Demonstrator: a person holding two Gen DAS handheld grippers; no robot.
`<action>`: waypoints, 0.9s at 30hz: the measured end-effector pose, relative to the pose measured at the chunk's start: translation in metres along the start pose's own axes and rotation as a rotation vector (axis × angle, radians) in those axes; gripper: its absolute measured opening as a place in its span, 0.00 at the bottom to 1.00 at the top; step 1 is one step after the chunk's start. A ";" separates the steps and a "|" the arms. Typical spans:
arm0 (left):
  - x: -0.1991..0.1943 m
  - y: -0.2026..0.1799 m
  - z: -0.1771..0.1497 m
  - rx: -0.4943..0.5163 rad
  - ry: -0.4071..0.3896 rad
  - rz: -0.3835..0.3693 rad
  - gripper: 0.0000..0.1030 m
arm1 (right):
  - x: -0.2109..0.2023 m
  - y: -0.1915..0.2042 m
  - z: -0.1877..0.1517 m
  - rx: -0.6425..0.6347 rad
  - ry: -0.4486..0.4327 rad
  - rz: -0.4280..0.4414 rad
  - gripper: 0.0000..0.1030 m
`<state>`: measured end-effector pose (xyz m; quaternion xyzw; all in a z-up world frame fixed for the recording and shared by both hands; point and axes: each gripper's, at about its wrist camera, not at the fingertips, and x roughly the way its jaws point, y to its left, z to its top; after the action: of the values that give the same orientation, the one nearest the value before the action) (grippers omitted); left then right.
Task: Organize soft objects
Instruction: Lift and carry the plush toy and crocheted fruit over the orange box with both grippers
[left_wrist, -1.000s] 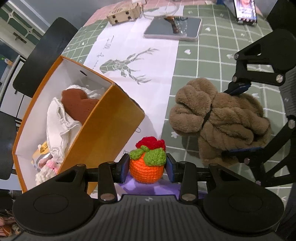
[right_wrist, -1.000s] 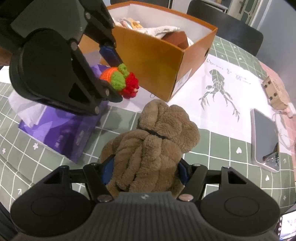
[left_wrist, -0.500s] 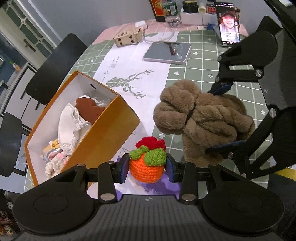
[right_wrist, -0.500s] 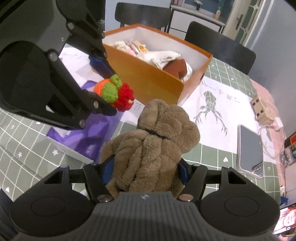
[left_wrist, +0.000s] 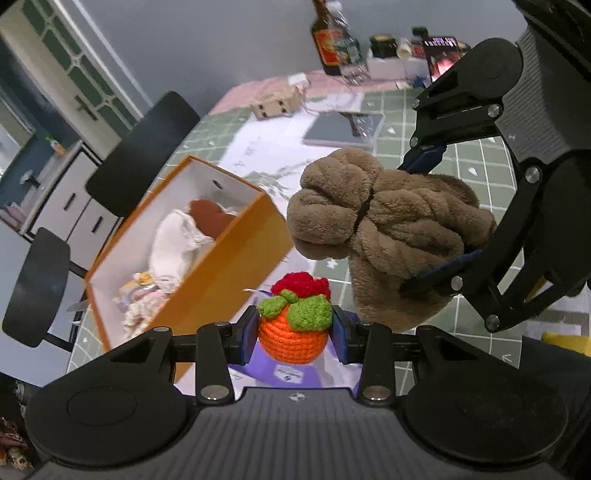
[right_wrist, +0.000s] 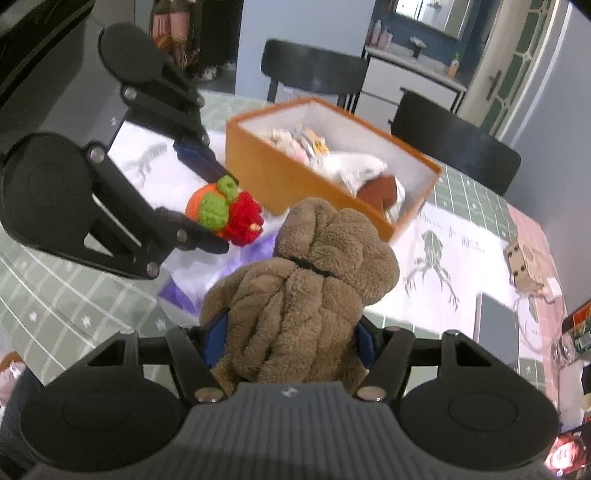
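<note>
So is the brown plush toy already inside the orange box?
No, the brown plush toy hangs clamped in the right hand-held gripper, outside the orange box.

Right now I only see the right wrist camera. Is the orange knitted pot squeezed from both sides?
Observer: Yes. In the left wrist view, the left gripper has a blue pad pressed on each side of the knitted pot.
Operator: What's way at the back?
Observer: A brown bottle with a red label stands at the far end of the table.
</note>
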<state>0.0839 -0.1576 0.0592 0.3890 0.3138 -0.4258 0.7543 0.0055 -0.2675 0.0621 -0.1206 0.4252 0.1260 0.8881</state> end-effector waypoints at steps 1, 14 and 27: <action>-0.003 0.004 -0.001 -0.006 -0.006 0.001 0.44 | -0.002 0.000 0.005 0.000 -0.012 0.003 0.65; -0.002 0.071 -0.004 -0.090 -0.043 0.055 0.44 | 0.017 -0.008 0.069 -0.008 -0.081 0.011 0.65; 0.037 0.154 -0.003 -0.254 -0.121 0.091 0.44 | 0.059 -0.049 0.128 0.035 -0.113 -0.075 0.65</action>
<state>0.2363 -0.1181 0.0771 0.2780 0.3010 -0.3708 0.8335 0.1498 -0.2648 0.0993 -0.1133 0.3718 0.0919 0.9168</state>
